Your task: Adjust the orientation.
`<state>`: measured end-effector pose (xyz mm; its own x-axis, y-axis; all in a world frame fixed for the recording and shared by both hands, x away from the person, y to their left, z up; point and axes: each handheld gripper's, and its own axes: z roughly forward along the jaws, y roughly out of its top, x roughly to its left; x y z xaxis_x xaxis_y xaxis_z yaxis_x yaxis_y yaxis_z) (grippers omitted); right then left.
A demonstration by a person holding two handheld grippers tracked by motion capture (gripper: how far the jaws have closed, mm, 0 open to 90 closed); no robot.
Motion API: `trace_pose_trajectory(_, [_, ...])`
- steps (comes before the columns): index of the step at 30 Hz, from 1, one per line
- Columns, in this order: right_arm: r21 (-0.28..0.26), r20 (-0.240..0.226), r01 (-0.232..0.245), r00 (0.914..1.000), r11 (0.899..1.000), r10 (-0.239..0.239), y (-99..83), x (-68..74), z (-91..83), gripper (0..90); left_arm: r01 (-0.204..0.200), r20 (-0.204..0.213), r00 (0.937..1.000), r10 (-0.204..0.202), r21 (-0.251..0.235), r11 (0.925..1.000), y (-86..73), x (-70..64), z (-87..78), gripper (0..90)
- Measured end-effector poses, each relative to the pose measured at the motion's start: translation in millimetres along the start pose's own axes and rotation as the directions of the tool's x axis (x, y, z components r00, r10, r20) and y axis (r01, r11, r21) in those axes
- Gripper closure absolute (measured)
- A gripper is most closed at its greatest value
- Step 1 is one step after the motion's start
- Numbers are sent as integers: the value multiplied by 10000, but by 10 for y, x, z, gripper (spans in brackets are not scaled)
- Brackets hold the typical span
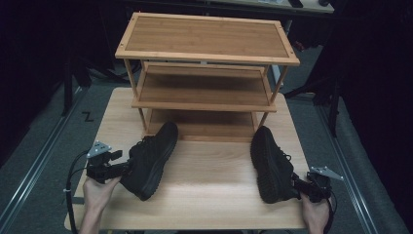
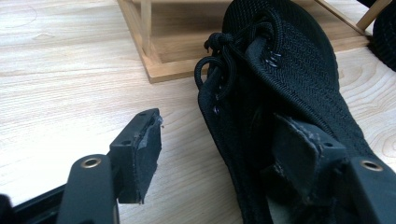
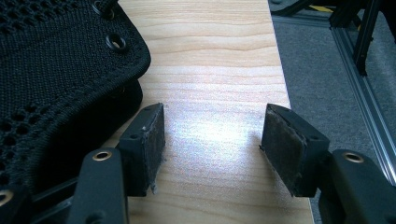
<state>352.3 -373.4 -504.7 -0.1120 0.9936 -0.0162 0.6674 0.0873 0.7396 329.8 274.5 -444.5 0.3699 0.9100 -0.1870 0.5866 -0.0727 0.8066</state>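
High view: left shoe (image 1: 148, 158) perhaps touching hand-held gripper (image 1: 122, 168)

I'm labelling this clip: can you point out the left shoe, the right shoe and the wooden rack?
left shoe (image 1: 150, 161): high view, on its laced upper.
right shoe (image 1: 268, 163): high view, on its upper.
wooden rack (image 1: 207, 38): high view, on its top shelf.

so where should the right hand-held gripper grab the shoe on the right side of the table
Probably the heel collar of the right shoe. The shoe lies toe toward the wooden rack, heel toward the person, so the opening's rim is the thin edge the jaws can straddle. The right hand-held gripper is open beside the heel, so come from the near end, one jaw inside the collar.
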Motion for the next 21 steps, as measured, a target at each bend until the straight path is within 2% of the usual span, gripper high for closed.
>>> trace_pose_trajectory(5, [-2,-4,-4,10000,10000,4,0,1,0,400,-89,-23,10000,89,6,10000,37,-104,39,352])
trace_pose_trajectory(13, [-1,10,23,10000,10000,-23,1,2,1,399,-204,-282,9994,206,84,9998,94,-294,104,367])
trace_pose_trajectory(16, [-8,15,18,10000,10000,-18,0,4,1,398,-262,-197,9995,265,149,9995,119,-360,127,373])
trace_pose_trajectory(21, [-6,14,21,10000,10000,-21,0,5,1,397,-512,-250,9983,519,282,9983,146,-502,194,380])
